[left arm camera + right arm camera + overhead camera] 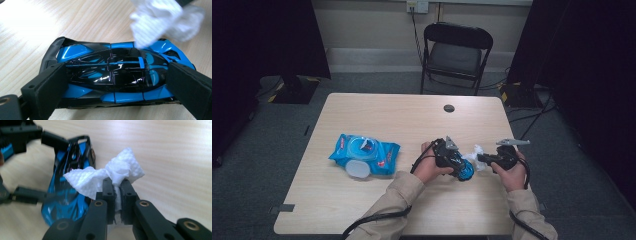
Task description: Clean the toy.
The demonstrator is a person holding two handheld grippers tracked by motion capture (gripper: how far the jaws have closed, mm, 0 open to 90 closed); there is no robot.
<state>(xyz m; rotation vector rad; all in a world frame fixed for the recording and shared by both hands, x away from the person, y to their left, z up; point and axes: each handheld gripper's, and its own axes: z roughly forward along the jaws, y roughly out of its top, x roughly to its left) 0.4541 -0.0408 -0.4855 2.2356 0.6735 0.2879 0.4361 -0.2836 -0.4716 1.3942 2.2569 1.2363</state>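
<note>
High view: left tool (457,167) clamps the toy car (464,171) near the tabletop (412,120) front edge; right tool (482,159) sits just right of it with the wipe (473,152) between them.

Left gripper view: car (117,75) pinned end to end, long axis across the jaws; wipe (160,20) touches its far edge.

Right gripper view: jaws clenched on wipe (110,178); car (70,190) lies left-ahead, so the next stroke probably goes leftward along the body.

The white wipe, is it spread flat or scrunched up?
Scrunched up. The wipe is bunched into a wad, pinched in the right tool, against the toy car.
</note>
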